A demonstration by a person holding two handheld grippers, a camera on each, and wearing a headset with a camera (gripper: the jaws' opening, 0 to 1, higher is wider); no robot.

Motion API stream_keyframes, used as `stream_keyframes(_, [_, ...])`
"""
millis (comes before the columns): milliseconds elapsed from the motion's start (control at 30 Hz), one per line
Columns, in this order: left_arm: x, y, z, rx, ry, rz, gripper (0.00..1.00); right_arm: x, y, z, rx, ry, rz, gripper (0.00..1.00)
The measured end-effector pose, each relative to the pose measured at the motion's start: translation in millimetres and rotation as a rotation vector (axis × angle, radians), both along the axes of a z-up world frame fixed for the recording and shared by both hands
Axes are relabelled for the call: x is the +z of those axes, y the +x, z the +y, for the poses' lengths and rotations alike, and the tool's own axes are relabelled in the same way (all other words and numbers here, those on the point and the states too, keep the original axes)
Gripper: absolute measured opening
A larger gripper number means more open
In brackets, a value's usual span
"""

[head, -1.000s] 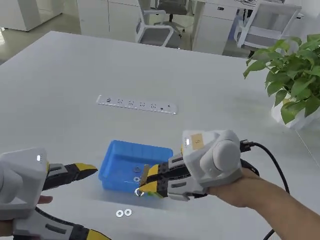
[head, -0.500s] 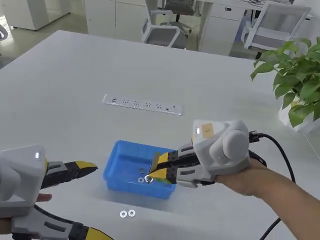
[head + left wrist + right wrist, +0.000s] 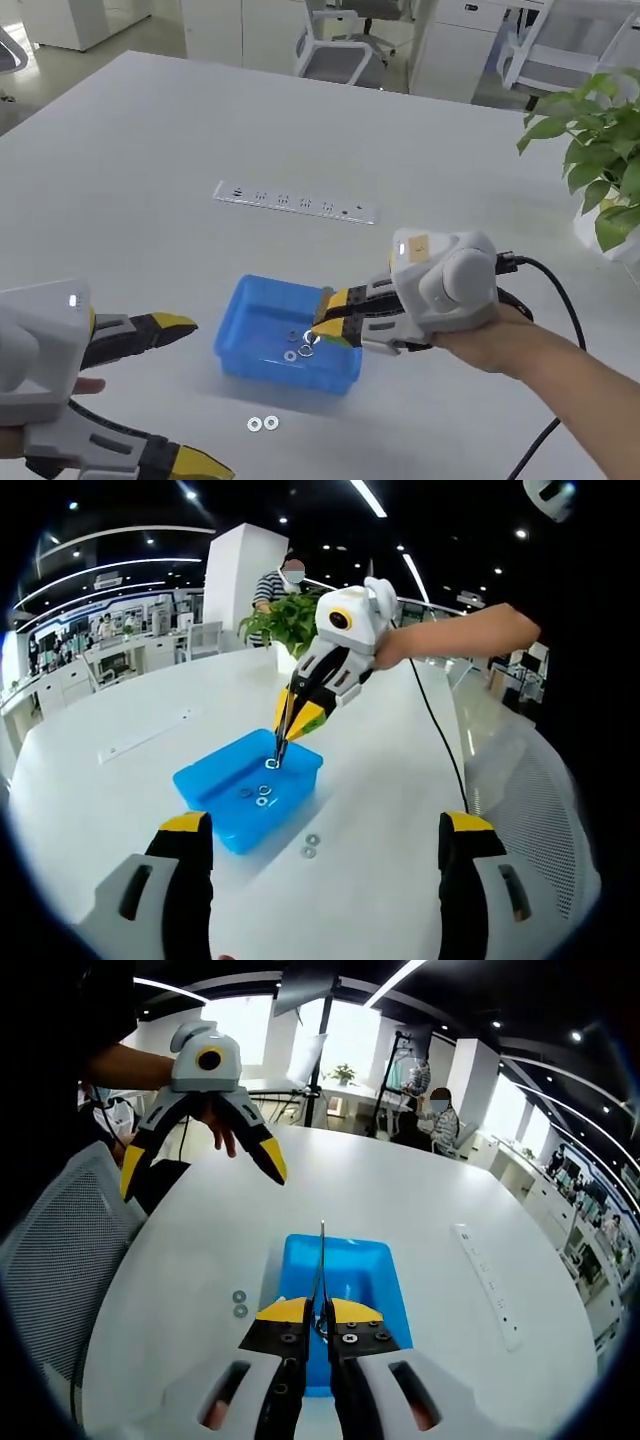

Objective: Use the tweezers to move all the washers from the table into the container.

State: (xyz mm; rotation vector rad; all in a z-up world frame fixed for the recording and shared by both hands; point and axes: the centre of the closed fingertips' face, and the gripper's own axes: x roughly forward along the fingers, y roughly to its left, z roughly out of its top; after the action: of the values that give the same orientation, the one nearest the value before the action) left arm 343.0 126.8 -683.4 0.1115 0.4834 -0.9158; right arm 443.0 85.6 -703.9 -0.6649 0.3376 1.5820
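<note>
my right tongs are pressed together on the tweezers, which pinch a held washer at their tips. the blue container sits directly ahead of and below these tongs, with a few dropped washers lying in it under the tips. my left tongs are spread wide, holding nothing. a pair of washers lies on the table ahead of them, just short of the container.
</note>
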Motion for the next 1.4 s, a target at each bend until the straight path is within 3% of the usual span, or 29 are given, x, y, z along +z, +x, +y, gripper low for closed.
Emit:
stream_keyframes(733, [0.6, 8.0, 9.1, 0.014, -0.003, 0.004, 0.99, -30.1, 30.6, 0.2, -0.067, -0.022, 0.024, 0.06])
stream_keyframes(1400, [4.0, 17.9, 12.5, 0.009, 0.005, 0.005, 0.95, -49.0, 31.1, -3.4, -0.07, -0.061, 0.051, 0.07])
